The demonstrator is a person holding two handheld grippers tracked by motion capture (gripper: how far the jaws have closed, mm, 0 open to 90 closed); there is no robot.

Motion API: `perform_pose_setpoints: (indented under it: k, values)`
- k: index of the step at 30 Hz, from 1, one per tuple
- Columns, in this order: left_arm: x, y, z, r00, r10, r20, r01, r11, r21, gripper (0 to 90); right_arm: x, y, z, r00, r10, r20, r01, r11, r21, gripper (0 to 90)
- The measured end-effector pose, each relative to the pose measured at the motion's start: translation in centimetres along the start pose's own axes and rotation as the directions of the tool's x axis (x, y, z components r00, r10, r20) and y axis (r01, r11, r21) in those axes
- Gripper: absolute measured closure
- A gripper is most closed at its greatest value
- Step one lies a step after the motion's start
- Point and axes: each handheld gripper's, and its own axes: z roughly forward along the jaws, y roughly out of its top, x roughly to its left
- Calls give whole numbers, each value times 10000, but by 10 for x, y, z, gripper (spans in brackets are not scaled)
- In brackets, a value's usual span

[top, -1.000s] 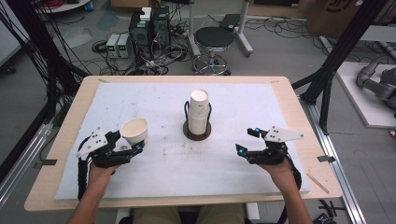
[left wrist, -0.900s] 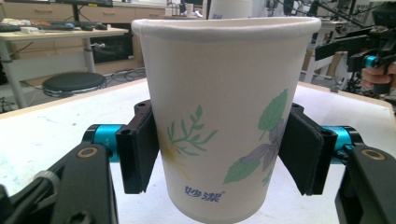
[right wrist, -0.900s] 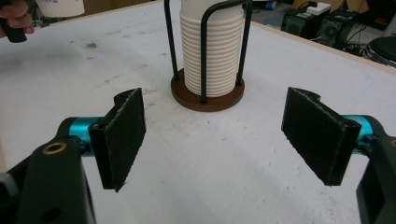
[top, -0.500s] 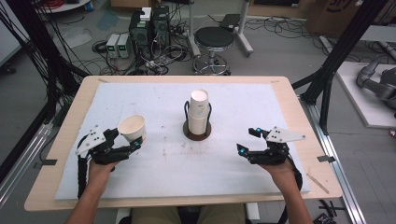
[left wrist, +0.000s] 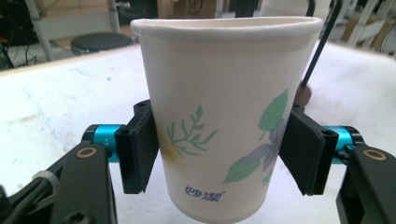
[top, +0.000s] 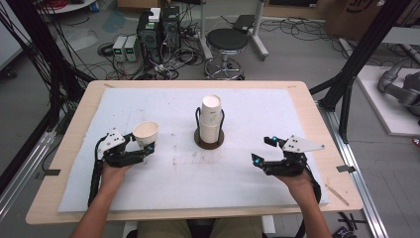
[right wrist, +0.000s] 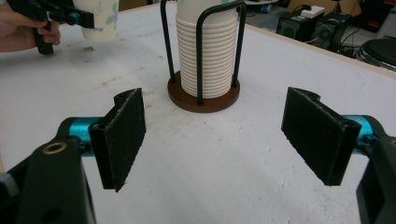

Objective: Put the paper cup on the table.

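Floor [top: 307, 54] around the counter [top: 317, 119] carries cables, electronics and a stool [top: 226, 39]. White mat [top: 163, 198] covers the counter. Left tool [top: 141, 150] grips an upright paper cup [top: 145, 133]; right tool [top: 262, 149] stands open, empty, near the cup stack [top: 210, 119].

High view looks down from above; both gripper views face the cup stack [right wrist: 204, 56] close, low.

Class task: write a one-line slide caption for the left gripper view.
Left hand-held gripper clamps an upright floral paper cup between its black pads above the white table cover.
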Motion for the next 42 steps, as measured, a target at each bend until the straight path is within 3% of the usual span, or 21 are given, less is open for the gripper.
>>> perform_pose_setpoints:
  k: [1, 5, 6, 7, 8, 9, 13, 22, 27, 29, 30, 31, 32, 35, 42]
  values:
    - [0, -1, 3, 10000, 46, -80, -44, 9997, 249, 340, 0, 0, 0, 10000, 93, -21, -93, 10000, 28, 222]
    - [-1, -1, 3, 9996, 83, -287, -72, 9993, 376, 342, 0, 0, -1, 10000, 43, -15, -43, 10000, -27, 222]
    - [-4, 0, 5, 9981, 273, -557, -224, 9960, 869, 344, 0, 0, -2, 10000, 81, -24, -81, 10000, -12, 222]
    - [-4, 0, 5, 9981, 273, -557, -224, 9960, 869, 344, 0, 0, -2, 10000, 81, -24, -81, 10000, -12, 222]
    - [-5, 0, 6, 9975, 414, -574, -350, 9936, 1075, 344, 0, 0, -2, 10000, 58, -28, -58, 10000, -8, 222]
    - [-9, 0, 7, 9956, 684, -646, -578, 9864, 1539, 344, 0, 0, -2, 10000, 33, -22, -33, 10000, -28, 222]
    - [-14, -1, 6, 9933, 940, -674, -795, 9782, 1916, 344, 1, 0, -4, 10000, 67, -11, -67, 10000, -9, 222]
    - [-11, -4, -4, 9970, 315, -703, -151, 9747, 2229, 343, 0, 0, -8, 10000, 0, 42, 1, 10000, -84, 222]
    - [-12, -4, -5, 9967, 350, -737, -167, 9718, 2352, 319, 0, 0, -7, 10000, -9, 6, 9, 10000, -72, 223]
    - [-13, -4, -5, 9955, 344, -884, -137, 9741, 2259, 200, 0, 1, -7, 10000, 63, -7, -63, 10000, -48, 223]
    - [-11, -4, -8, 9956, -123, -929, 314, 9777, 2078, 156, 0, 1, -7, 10000, 70, 10, -70, 10000, -41, 223]
    - [-11, -4, -8, 9956, -123, -929, 314, 9777, 2078, 155, 0, 1, -7, 10000, 70, 10, -70, 10000, -41, 223]
    - [-9, -5, -13, 9959, -427, -797, 574, 9796, 1925, 155, 0, 1, -6, 10000, 77, 13, -77, 10000, -39, 223]
    - [-9, -6, -20, 9969, -499, -614, 603, 9813, 1827, 155, -1, 0, -6, 10000, 34, 41, -33, 10000, -38, 223]
    - [-8, -2, -56, 9947, -903, -481, 932, 9938, 605, 155, -2, 0, -8, 9998, 141, 148, -141, 9999, -20, 223]
